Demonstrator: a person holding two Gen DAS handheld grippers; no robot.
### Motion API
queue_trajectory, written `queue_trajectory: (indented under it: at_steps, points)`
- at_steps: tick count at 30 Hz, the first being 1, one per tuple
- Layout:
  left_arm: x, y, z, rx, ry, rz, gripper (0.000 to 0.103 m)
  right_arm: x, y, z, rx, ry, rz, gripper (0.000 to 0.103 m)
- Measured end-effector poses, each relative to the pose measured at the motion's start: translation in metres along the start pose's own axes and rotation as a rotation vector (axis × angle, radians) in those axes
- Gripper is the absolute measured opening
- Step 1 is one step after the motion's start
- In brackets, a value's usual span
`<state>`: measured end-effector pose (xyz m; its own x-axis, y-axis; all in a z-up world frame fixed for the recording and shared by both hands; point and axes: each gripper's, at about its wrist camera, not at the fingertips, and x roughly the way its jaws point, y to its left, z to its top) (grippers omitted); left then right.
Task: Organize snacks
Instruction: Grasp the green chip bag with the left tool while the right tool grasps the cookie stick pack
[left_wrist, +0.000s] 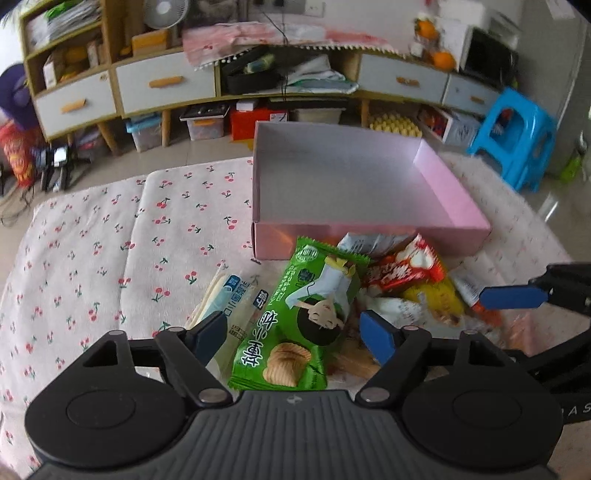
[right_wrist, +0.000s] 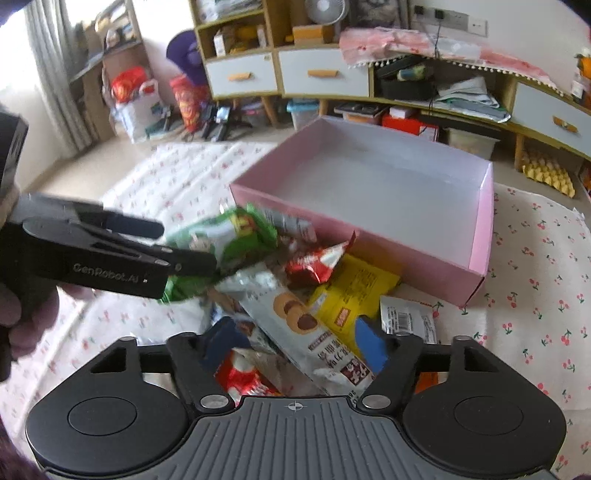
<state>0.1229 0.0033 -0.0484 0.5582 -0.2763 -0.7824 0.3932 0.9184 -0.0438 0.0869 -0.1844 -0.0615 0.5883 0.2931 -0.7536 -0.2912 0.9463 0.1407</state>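
Observation:
A pile of snack packets lies on the cherry-print cloth in front of an empty pink box (left_wrist: 454, 192). My left gripper (left_wrist: 293, 334) is open, its blue pads on either side of a green chip bag (left_wrist: 299, 325), which also shows in the right wrist view (right_wrist: 229, 240). A red packet (left_wrist: 402, 267), a yellow packet (left_wrist: 436, 299) and a white packet (left_wrist: 229, 306) lie around it. My right gripper (right_wrist: 295, 347) is open above a silver cookie packet (right_wrist: 295, 314), next to the yellow packet (right_wrist: 351, 291) and a red wrapper (right_wrist: 314, 262). The pink box (right_wrist: 480, 229) stands behind the pile.
A low cabinet with drawers (left_wrist: 166, 85) runs along the back wall, with bins and boxes under it. A blue plastic stool (left_wrist: 513, 136) stands on the floor at the right. The cherry-print cloth (left_wrist: 92, 240) spreads to the left of the pile.

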Motion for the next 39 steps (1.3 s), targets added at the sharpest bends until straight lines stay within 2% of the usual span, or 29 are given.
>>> queue_trajectory:
  at_steps: [4,9,13,17,19,24,27,30,32,37,39]
  points:
    - [0.008,-0.003,-0.001,0.029,0.013,0.045,0.073,0.01,-0.002,-0.001,-0.008,0.03,-0.029,0.055]
    - [0.011,-0.001,0.001,0.001,0.022,0.041,0.072,0.014,-0.003,-0.002,-0.009,0.034,-0.046,0.051]
    - [0.005,0.011,0.006,-0.112,0.009,-0.014,0.071,0.013,-0.002,-0.002,-0.012,0.03,-0.048,0.051]
    - [-0.005,0.025,0.01,-0.238,-0.009,-0.114,0.071,0.013,0.0,-0.003,-0.037,0.027,-0.051,0.051]
    - [-0.009,0.031,0.011,-0.266,-0.003,-0.147,0.071,0.012,0.002,-0.004,-0.064,0.026,-0.06,0.051]
    - [-0.006,0.019,0.008,-0.134,0.002,-0.062,0.067,0.012,0.005,-0.006,-0.135,0.024,-0.079,0.048]
    - [0.0,0.013,0.007,-0.08,0.024,-0.056,0.062,0.013,0.008,-0.006,-0.161,0.022,-0.074,0.042]
    - [0.004,0.007,0.009,-0.03,0.027,-0.043,0.063,0.016,0.015,-0.006,-0.207,0.022,-0.081,0.039]
    - [0.005,0.002,0.008,0.002,0.025,-0.026,0.066,0.018,0.02,-0.008,-0.241,0.025,-0.092,0.039]
    - [0.014,-0.008,0.006,0.07,0.058,-0.002,0.068,0.027,0.029,-0.011,-0.304,0.04,-0.125,0.041]
    - [0.013,-0.009,0.006,0.081,0.045,0.016,0.069,0.03,0.034,-0.013,-0.336,0.042,-0.144,0.041]
